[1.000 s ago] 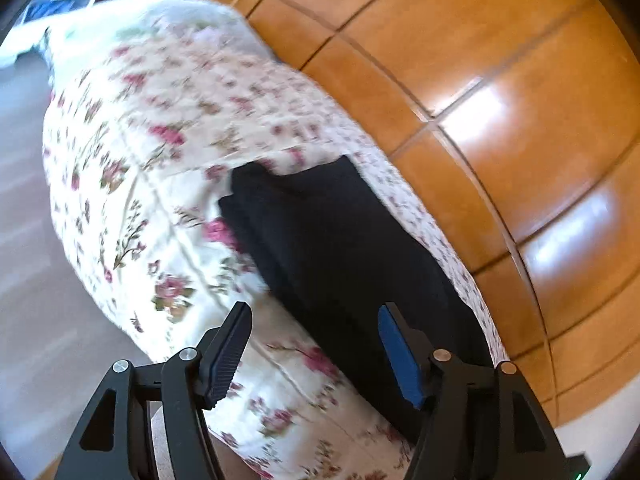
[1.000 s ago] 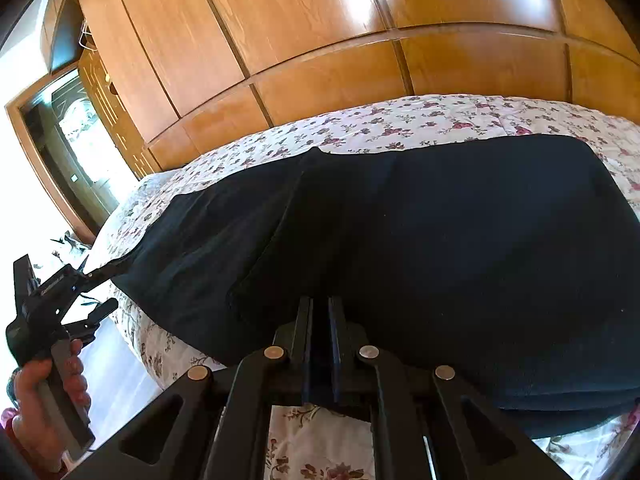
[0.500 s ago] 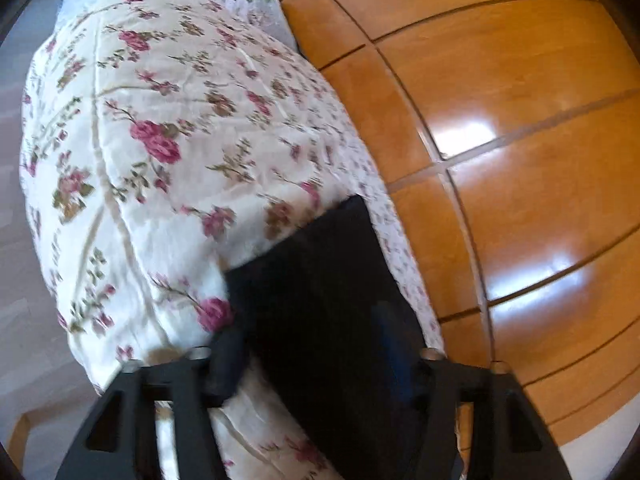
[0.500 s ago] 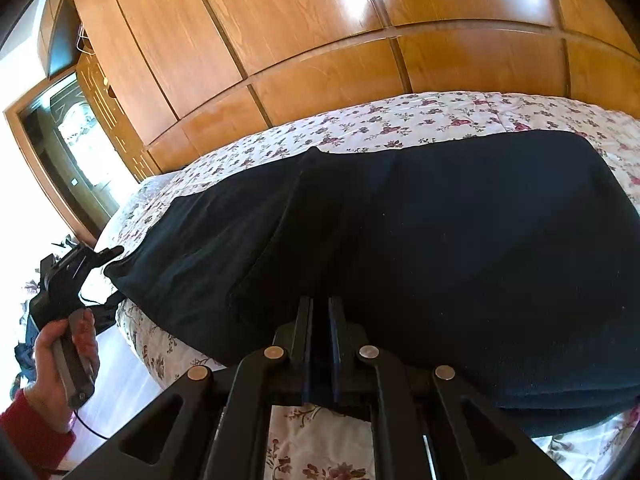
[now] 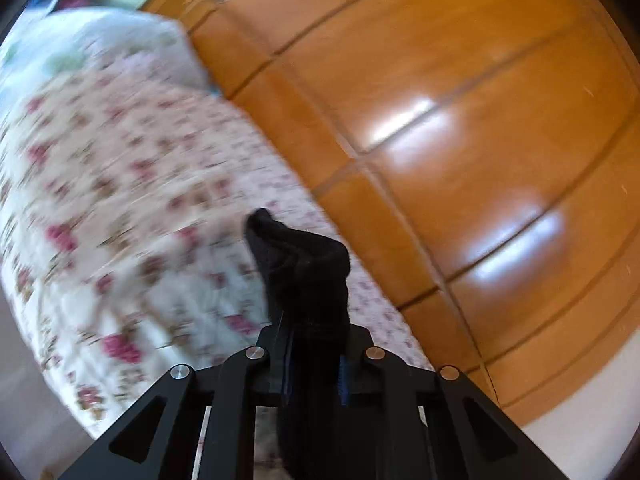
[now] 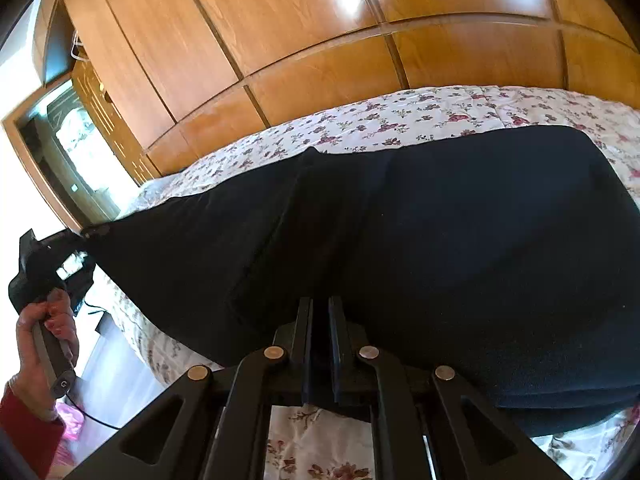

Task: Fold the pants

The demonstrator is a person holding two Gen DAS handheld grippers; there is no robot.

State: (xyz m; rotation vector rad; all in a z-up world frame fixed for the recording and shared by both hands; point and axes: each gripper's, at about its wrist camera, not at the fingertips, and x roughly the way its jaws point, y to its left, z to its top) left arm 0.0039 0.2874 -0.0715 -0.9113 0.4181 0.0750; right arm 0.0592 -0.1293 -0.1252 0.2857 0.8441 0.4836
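Black pants [image 6: 420, 232] lie spread across a floral bedspread [image 6: 420, 116]. My right gripper [image 6: 320, 316] is shut on the near edge of the pants. My left gripper [image 5: 310, 332] is shut on a bunched end of the pants [image 5: 304, 264], which sticks up between its fingers. In the right wrist view the left gripper [image 6: 86, 234] shows at the far left, held by a hand, with the pants end pulled taut toward it.
A glossy wooden wardrobe wall [image 6: 320, 40] runs along the far side of the bed. A doorway with a mirror [image 6: 68, 140] is at the left. The bed's edge drops to the floor [image 6: 112, 372] at the left.
My left gripper was open over the pants end, then closed on it and lifted it off the bedspread. My right gripper has stayed shut on the near edge.
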